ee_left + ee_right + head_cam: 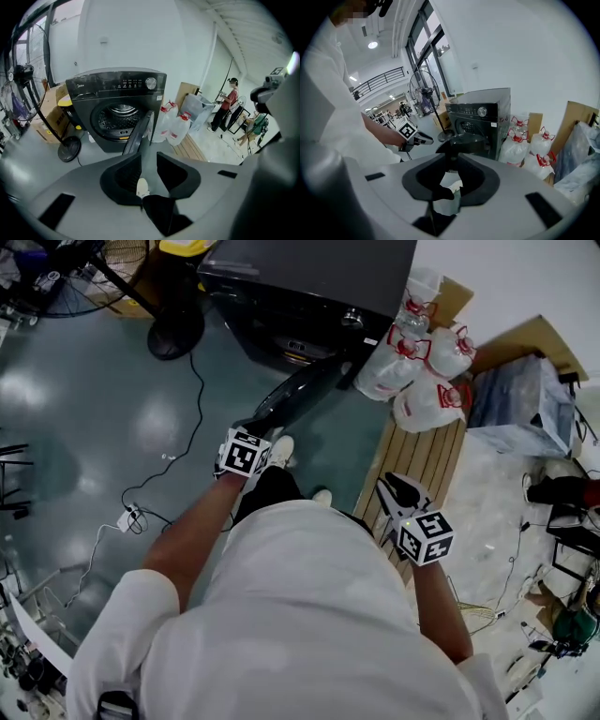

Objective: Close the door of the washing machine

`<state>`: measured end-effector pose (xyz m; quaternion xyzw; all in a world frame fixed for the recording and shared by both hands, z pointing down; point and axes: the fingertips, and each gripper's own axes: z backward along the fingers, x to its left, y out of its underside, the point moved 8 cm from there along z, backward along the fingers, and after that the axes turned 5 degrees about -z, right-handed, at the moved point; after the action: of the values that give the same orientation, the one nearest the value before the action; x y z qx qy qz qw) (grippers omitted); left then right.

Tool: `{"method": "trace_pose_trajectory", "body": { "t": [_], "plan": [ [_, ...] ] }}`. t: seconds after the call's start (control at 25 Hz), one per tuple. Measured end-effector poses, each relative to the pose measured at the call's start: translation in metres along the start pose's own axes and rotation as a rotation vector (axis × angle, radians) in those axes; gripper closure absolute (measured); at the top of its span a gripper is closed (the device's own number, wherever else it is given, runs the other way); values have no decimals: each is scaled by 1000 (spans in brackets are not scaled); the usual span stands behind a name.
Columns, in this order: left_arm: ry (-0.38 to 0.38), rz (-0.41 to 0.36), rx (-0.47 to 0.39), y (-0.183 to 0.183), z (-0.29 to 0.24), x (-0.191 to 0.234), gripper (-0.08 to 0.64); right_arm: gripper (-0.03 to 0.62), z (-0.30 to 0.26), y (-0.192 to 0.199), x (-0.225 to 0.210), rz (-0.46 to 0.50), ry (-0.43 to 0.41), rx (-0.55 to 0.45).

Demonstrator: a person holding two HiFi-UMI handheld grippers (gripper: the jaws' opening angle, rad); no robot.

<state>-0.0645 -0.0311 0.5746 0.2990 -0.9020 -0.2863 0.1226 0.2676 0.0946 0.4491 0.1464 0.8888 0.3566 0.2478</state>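
Ahead by the wall: dark grey washer (117, 112), door (140, 131) swung wide, edge-on from L gripper view, drum showing there but not from head view. L gripper (255, 432) near door rim, jaws part-open, empty. R gripper (398, 491) back over wood slats (427, 456), jaws apart, empty. Panel print too small to read.
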Motion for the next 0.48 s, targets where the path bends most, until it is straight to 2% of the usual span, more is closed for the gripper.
{"method": "trace_pose_trajectory", "body": {
  "t": [0.24, 0.48],
  "plan": [
    [25, -53, 75, -1, -43, 22, 448, 500, -19, -31, 2, -6, 31, 23],
    [24, -122, 112, -4, -71, 22, 448, 502, -32, -45, 3, -20, 48, 61]
  ]
}}
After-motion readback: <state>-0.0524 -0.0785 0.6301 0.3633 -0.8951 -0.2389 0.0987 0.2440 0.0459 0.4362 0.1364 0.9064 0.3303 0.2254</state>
